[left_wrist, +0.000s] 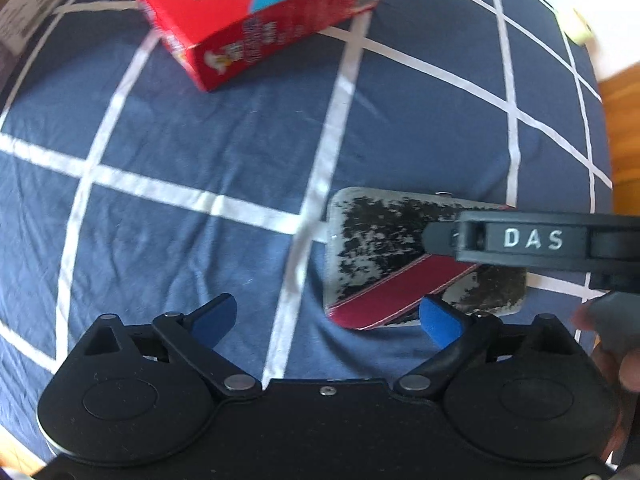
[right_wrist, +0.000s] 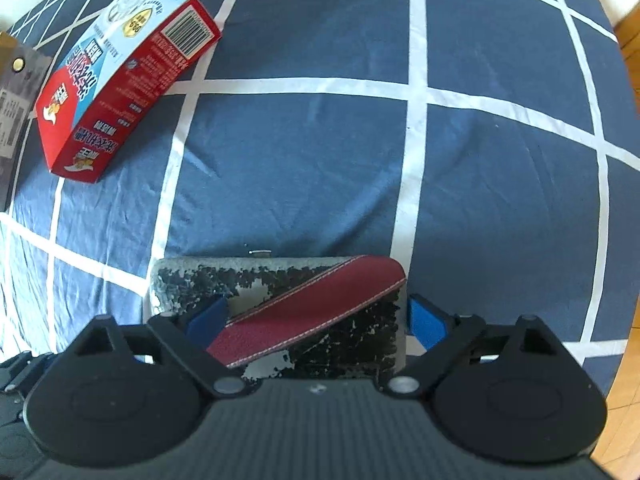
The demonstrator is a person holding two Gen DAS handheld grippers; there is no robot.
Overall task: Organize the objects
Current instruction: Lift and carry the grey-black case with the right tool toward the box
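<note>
We have both grippers pointing down, left gripper (left_wrist: 326, 320) jaws spread wide, right gripper (right_wrist: 316, 318) jaws spread too, our fingers (left_wrist: 616, 360) at its side.

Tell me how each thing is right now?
Worn wallet: flat on the sheet, closed, between the right gripper's pads.
Red box: lying on its side, closed.
Left gripper: open, holding nothing.
Right gripper: open around the wallet, not gripping yet.
Checked sheet: spread out.

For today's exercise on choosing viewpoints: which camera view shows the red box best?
The right wrist view: the red box lies whole and sharp there on the checked blue cloth, barcode visible. The left wrist view shows the box blurred, its top cut by the frame edge.
</note>
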